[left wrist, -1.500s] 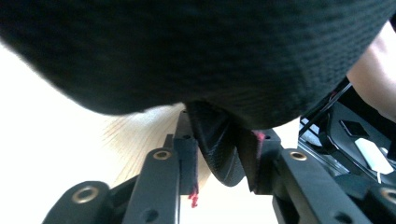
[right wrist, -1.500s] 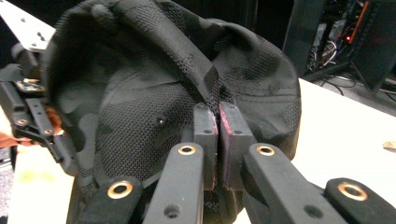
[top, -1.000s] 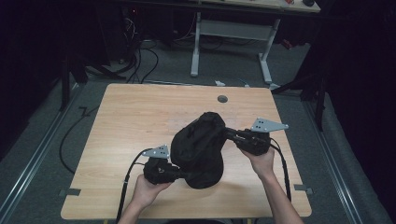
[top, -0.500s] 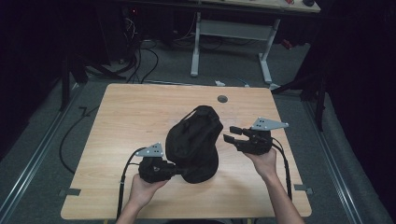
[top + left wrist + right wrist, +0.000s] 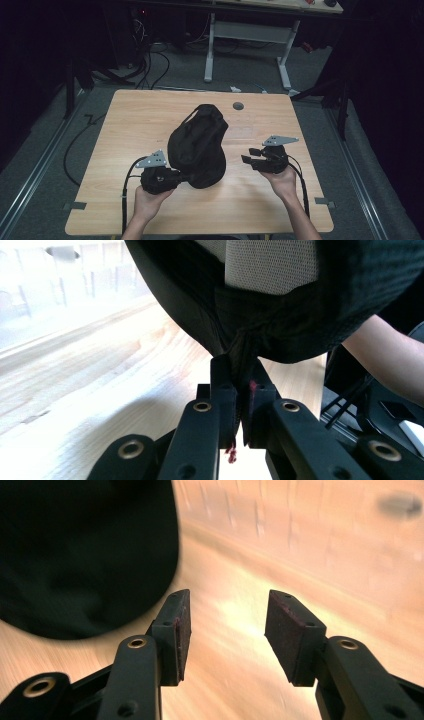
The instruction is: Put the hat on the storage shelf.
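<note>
Since 1 second ago the right gripper (image 5: 248,156) has let go of the black bag (image 5: 197,147); its jaws, just opening, stand empty beside it. Left gripper (image 5: 186,176) stays clamped on the bag's edge. Bag slumped, dark mesh fabric.

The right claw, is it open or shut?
Open. The right claw has a gap between its two pads with nothing in it, and the black bag sits off to the side.
</note>
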{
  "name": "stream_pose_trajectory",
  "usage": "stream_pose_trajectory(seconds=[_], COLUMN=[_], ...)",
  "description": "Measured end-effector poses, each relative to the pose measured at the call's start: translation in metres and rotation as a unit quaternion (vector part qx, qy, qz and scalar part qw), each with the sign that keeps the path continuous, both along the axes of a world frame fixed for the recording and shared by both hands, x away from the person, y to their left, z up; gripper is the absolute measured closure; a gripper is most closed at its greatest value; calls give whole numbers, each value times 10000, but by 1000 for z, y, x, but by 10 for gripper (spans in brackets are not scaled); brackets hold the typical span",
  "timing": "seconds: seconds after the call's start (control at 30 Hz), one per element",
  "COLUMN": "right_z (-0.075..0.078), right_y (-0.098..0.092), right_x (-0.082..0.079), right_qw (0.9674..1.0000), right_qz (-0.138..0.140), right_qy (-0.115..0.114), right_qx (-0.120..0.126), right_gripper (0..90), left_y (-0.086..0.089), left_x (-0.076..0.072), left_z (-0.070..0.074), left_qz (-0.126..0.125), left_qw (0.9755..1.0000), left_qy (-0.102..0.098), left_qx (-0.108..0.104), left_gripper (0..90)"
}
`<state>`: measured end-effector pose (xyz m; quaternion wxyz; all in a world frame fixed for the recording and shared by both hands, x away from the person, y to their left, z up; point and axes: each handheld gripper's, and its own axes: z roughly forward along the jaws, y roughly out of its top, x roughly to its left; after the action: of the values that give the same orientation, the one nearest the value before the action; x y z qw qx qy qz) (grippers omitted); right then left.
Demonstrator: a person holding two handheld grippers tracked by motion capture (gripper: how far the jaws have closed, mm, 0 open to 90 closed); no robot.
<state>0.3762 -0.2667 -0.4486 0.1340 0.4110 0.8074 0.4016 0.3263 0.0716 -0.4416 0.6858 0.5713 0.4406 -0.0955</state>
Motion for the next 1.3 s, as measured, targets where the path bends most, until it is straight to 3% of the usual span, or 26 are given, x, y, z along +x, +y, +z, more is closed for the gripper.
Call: stream_pose_trajectory(seconds=[0.4, 0.67, 0.77, 0.93, 1.07, 1.3], right_z=[-38, -63, -70, -78, -82, -82], right_y=[-22, -30, -33, -32, -31, -31], right_x=[-16, -27, -28, -27, -28, -28], right_qw=[9976, 9930, 9922, 9901, 9892, 9869], right_qz=[-622, -1010, -1125, -1231, -1277, -1440], right_qy=[121, -117, -32, -15, -120, -86], right_qx=[-269, -596, -531, -673, -714, -728], right_gripper=[476, 455, 438, 401, 368, 331], left_y=[13, 23, 28, 36, 38, 37], left_x=[6, 13, 17, 25, 33, 44], left_z=[12, 19, 22, 32, 38, 43], left_qz=[453, 740, 902, 1214, 1359, 1573], left_qw=[9987, 9967, 9952, 9912, 9888, 9848], left_qy=[-231, -325, -359, -523, -611, -714], left_qx=[-52, -73, -75, 2, 99, 194], left_gripper=[860, 859, 859, 859, 859, 859])
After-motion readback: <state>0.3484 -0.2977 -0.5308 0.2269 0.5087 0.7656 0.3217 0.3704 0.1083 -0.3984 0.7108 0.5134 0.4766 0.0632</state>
